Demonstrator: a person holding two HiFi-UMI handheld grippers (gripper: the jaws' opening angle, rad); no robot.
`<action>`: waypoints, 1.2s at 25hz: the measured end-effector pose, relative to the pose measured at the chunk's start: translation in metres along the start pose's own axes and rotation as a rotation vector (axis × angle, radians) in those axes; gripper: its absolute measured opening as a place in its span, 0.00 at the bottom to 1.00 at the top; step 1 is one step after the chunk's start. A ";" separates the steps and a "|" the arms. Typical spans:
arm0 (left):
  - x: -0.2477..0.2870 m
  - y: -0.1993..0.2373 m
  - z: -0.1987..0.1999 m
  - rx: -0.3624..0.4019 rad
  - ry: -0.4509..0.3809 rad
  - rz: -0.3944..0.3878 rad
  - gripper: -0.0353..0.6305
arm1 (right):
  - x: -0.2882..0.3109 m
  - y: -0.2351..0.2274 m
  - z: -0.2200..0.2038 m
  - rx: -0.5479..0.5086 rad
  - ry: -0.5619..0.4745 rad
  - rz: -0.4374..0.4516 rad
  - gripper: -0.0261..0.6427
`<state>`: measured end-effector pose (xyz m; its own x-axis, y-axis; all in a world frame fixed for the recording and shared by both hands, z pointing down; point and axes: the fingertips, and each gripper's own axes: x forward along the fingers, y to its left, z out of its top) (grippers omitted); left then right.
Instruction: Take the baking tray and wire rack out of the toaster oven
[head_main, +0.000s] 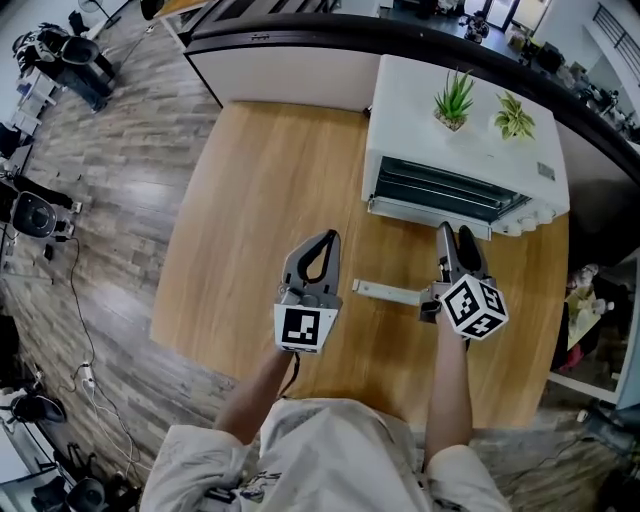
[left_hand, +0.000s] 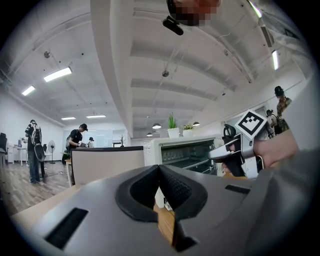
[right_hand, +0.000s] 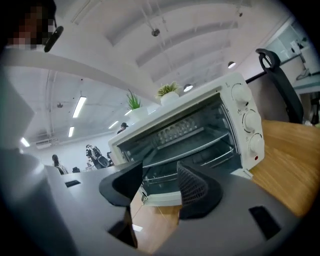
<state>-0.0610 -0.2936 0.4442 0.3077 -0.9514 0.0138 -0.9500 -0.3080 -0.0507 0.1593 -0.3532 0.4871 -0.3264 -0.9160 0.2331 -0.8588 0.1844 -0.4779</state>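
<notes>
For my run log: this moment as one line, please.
left gripper shut, empty | right gripper open, before toaster oven | door open

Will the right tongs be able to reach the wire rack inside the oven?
Probably yes. The toaster oven stands open, the right tongs, apart and empty, face its open front, and nothing seems to block the way to the wire rack.

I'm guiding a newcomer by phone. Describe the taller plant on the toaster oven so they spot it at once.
On the round wooden table stands a white toaster oven, door open. Two potted plants sit on top; the taller plant is farther from the knobs, with upright spiky leaves, unlike its lower, bushier neighbour.
</notes>
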 end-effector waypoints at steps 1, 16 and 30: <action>0.003 0.000 -0.004 -0.002 0.008 -0.002 0.08 | 0.007 -0.003 0.000 0.041 -0.003 -0.001 0.38; 0.026 0.006 -0.049 -0.042 0.101 0.003 0.08 | 0.093 -0.042 0.011 0.590 -0.096 0.034 0.38; 0.032 0.004 -0.068 -0.060 0.148 0.004 0.08 | 0.129 -0.055 0.010 0.887 -0.169 0.062 0.23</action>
<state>-0.0586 -0.3254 0.5120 0.2975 -0.9410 0.1610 -0.9539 -0.3001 0.0088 0.1687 -0.4851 0.5352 -0.2395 -0.9666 0.0909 -0.1989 -0.0428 -0.9791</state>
